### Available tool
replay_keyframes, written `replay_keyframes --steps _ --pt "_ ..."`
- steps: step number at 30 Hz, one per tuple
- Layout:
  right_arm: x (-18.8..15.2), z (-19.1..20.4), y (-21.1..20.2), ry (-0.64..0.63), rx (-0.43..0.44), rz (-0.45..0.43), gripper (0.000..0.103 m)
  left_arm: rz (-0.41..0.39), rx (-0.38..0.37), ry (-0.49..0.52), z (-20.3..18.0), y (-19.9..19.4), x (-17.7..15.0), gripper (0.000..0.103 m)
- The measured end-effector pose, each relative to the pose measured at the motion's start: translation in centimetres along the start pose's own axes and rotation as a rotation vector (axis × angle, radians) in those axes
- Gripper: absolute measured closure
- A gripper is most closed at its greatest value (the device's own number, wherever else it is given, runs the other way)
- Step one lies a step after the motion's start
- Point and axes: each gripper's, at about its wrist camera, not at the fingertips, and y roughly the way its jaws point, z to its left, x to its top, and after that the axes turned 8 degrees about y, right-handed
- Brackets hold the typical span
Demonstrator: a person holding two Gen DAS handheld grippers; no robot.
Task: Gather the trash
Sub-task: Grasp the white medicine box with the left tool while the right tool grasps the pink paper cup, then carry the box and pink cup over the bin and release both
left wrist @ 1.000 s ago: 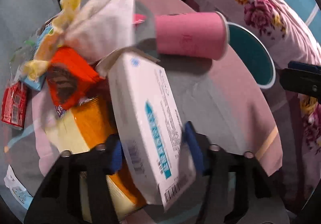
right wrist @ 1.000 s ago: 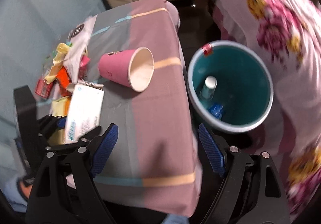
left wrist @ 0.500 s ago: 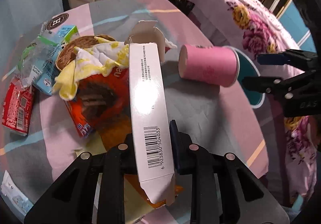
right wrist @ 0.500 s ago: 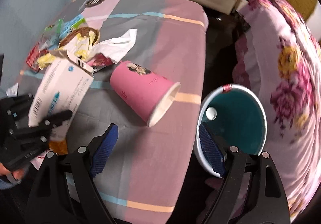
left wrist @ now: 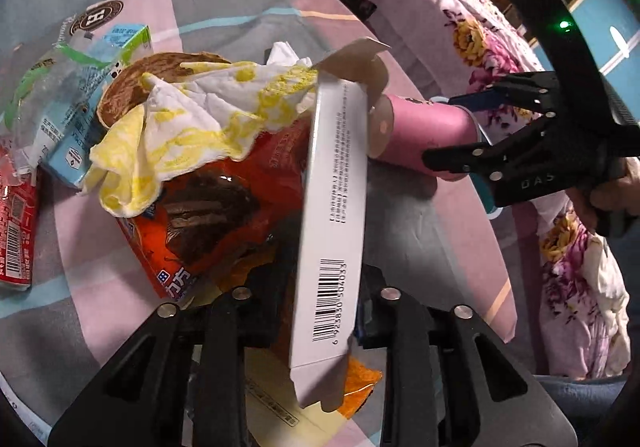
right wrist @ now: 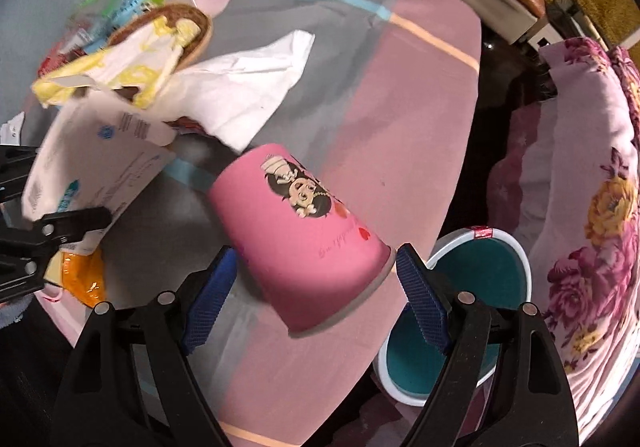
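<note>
We hold the right gripper (right wrist: 316,289) with fingers apart around the pink cup (right wrist: 298,235), lying on the bench (right wrist: 400,127), mouth toward us; the left gripper (left wrist: 324,311) clamps the white box (left wrist: 336,207).

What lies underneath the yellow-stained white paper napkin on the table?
The yellow-stained white paper napkin drapes over a round brown woven dish and the top of an orange chocolate snack wrapper. Whatever else sits inside the dish is covered.
</note>
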Motion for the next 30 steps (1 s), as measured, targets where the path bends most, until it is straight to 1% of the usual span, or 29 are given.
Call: replay_keyframes --steps 2,5,6,7,9,12,13,14,15,16,17,18,19,21,23,26,28,30 --pt "0.0 -0.2 0.0 0.004 0.010 0.000 0.024 0.001 0.001 -0.003 0.3 0.1 -0.1 0.065" --pt "-0.2 -0.1 0.5 -0.002 0.015 0.035 0.024 0.009 -0.006 -0.005 0.2 0.4 0.0 0.065" --pt "-0.3 -0.1 0.9 -0.005 0.024 0.063 0.025 0.006 -0.004 -0.003 0.1 0.4 0.0 0.065" --pt "-0.4 0.0 1.1 -0.008 0.026 0.072 0.025 -0.003 0.002 0.001 0.0 0.3 0.0 0.066" --pt "-0.4 0.3 1.5 -0.027 0.015 0.075 0.025 -0.014 0.004 0.018 -0.3 -0.1 0.0 0.079" --pt "-0.1 0.7 1.5 -0.044 0.009 0.064 0.025 -0.036 -0.017 0.026 -0.3 -0.9 0.0 0.081" --pt "0.1 0.8 1.4 -0.048 0.013 0.055 0.025 -0.045 -0.039 0.027 -0.2 -1.3 0.0 0.081" --pt "0.2 0.8 1.4 -0.046 0.017 0.050 0.030 -0.053 -0.051 0.025 -0.1 -1.6 0.1 0.081" --pt "0.2 1.0 1.4 -0.034 0.033 0.053 0.050 -0.064 -0.055 0.023 0.1 -1.9 0.1 0.081" --pt "0.1 1.1 1.6 -0.014 0.051 0.068 0.061 -0.069 -0.055 0.021 0.2 -2.1 0.2 0.081" --pt "0.0 1.1 1.7 -0.006 0.051 0.074 0.080 -0.073 -0.055 0.018 0.4 -2.2 0.3 0.081" --pt "-0.3 1.3 1.7 0.008 0.047 0.067 0.085 -0.076 -0.058 0.013 0.6 -2.3 0.3 0.081" --pt "-0.5 1.4 1.6 0.019 0.051 0.061 0.086 -0.081 -0.063 0.008 0.8 -2.4 0.3 0.081" --pt "-1.2 1.6 0.9 0.047 0.076 0.043 0.090 -0.089 -0.073 0.002 0.9 -2.6 0.3 0.081" --pt "-1.8 1.7 0.4 0.059 0.092 0.030 0.093 -0.093 -0.068 0.002 0.8 -2.7 0.3 0.081" --pt "-2.7 1.8 -0.3 0.080 0.141 0.042 0.093 -0.091 -0.057 0.000 0.6 -2.6 0.1 0.081" --pt "-3.1 2.0 -0.9 0.086 0.143 0.030 0.093 -0.096 -0.056 -0.003 0.4 -2.7 0.1 0.081" --pt "-3.5 2.1 -1.3 0.103 0.162 0.036 0.089 -0.104 -0.058 0.001 0.2 -2.7 0.2 0.081"
